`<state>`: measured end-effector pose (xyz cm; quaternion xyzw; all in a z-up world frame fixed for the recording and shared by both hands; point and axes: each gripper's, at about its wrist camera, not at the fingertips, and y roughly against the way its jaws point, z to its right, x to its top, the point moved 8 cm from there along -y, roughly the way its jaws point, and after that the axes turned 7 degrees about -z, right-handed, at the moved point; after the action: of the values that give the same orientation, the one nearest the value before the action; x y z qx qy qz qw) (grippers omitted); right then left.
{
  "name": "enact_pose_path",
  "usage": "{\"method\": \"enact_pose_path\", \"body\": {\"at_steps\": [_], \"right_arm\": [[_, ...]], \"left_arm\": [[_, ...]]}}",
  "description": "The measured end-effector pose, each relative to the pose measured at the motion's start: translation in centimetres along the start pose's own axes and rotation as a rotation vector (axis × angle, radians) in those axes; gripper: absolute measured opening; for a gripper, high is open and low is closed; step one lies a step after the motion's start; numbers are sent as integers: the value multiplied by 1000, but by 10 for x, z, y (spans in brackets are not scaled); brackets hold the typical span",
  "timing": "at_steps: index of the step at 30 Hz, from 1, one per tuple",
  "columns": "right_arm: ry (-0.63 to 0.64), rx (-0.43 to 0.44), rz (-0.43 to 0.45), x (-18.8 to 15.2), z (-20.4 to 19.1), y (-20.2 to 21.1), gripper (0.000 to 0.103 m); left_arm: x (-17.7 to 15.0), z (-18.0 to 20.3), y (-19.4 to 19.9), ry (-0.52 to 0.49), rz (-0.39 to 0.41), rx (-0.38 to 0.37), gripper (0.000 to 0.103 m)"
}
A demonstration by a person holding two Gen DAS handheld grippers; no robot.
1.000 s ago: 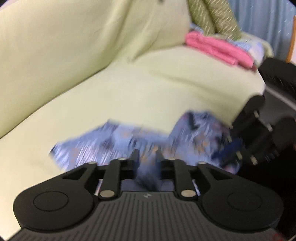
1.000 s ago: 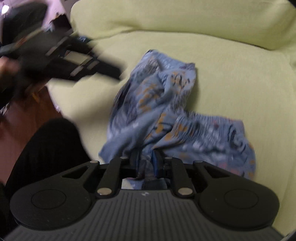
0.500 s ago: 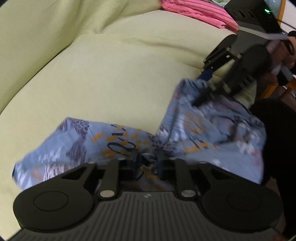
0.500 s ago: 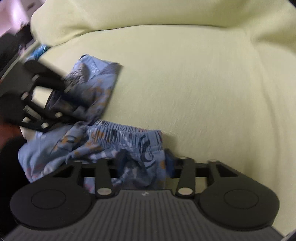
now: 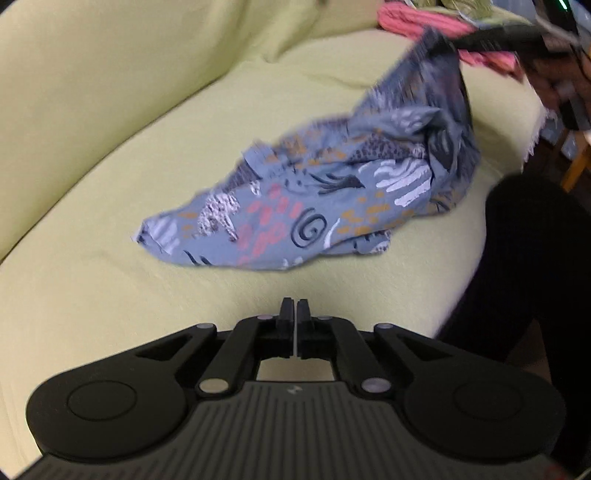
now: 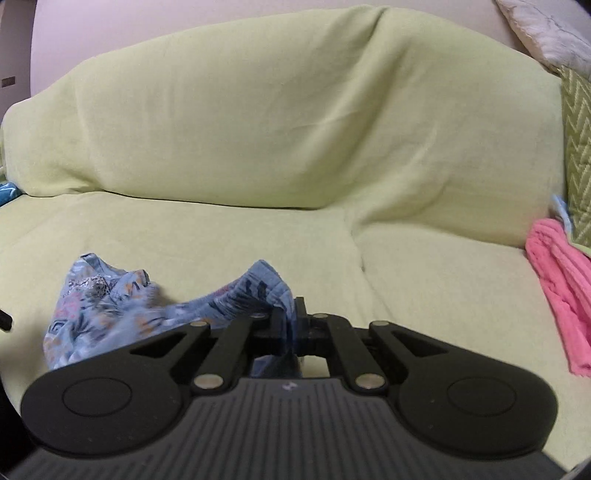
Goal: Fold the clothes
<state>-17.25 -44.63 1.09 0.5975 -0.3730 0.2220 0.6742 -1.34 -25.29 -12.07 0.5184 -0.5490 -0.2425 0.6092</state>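
A blue patterned garment (image 5: pixel 325 206) lies crumpled on the light green sofa seat (image 5: pixel 110 258). My left gripper (image 5: pixel 294 308) is shut and empty, hovering near the seat's front, apart from the garment. My right gripper (image 6: pixel 290 314) is shut on one edge of the garment (image 6: pixel 251 291) and lifts it; in the left wrist view it appears blurred at the upper right (image 5: pixel 495 35), pulling the cloth up. The rest of the garment (image 6: pixel 92 306) trails down to the left on the seat.
A pink folded cloth (image 6: pixel 561 288) lies on the right part of the sofa, also showing in the left wrist view (image 5: pixel 443 22). A green patterned cushion (image 6: pixel 576 155) leans behind it. The sofa backrest (image 6: pixel 277 122) rises behind. A person's dark leg (image 5: pixel 535 277) is at the sofa's front edge.
My left gripper has let go of the garment and pulled back, now shut and empty. My right gripper has lifted its edge of the garment up and to the right.
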Motion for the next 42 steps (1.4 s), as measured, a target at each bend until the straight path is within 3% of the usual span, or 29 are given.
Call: {"method": "enact_pose_path", "body": {"at_steps": [2,4,7,11,13,15,17,18,19,21,24,27,30,31,32,33,34,37,39,41,42], "right_arm": [[-5,47,-7,-10,-2,9,2],[-14,76,-8,-19,-7,19,2],[-39,73,-12,-26,-9,27,2],[-59,45,-32,-30,-2,28,2],[-73,39,-47,-33,4,20,2],[-92,39,-63,-36,7,9,2],[-103,37,-70,-36,9,-1,2],[-106,35,-69,-34,9,-6,2],[-113,27,-65,-30,10,-9,2],[-132,-5,-40,-24,14,-6,2],[-159,-53,-1,-14,21,-2,1],[-186,-101,39,-5,28,3,1],[-214,-149,78,4,35,8,1],[-220,-155,76,2,36,9,1],[-219,-160,73,-1,35,10,1],[-218,-164,70,-4,34,11,1],[-216,-154,68,-6,33,14,1],[-203,-150,56,-15,31,17,1],[-192,-161,47,-22,30,16,1],[-206,-169,31,-32,32,17,1],[-213,-174,23,-35,34,17,1]], "left_arm": [[19,6,5,-21,71,-12,30],[47,16,3,-87,150,-58,42],[92,30,-20,-240,208,-160,45],[126,37,-72,-464,120,-191,53],[133,37,-91,-507,80,-259,54],[132,38,-107,-538,13,-342,47],[129,39,-113,-564,-28,-349,27],[127,36,-103,-568,-1,-321,11],[124,34,-94,-571,27,-292,1],[119,29,-73,-577,80,-237,1],[84,35,-30,-588,120,-204,1],[31,60,-12,-618,45,-225,1],[-13,83,-14,-635,-77,-266,0],[-25,84,-17,-628,-120,-276,2],[-32,83,-19,-615,-149,-276,12],[-35,76,-19,-608,-146,-267,13],[-33,68,-15,-595,-130,-259,13],[8,39,-4,-472,-22,-235,36],[44,18,-3,-403,60,-203,36],[78,1,-16,-358,97,-158,37],[92,-4,-28,-331,82,-178,38]]}}
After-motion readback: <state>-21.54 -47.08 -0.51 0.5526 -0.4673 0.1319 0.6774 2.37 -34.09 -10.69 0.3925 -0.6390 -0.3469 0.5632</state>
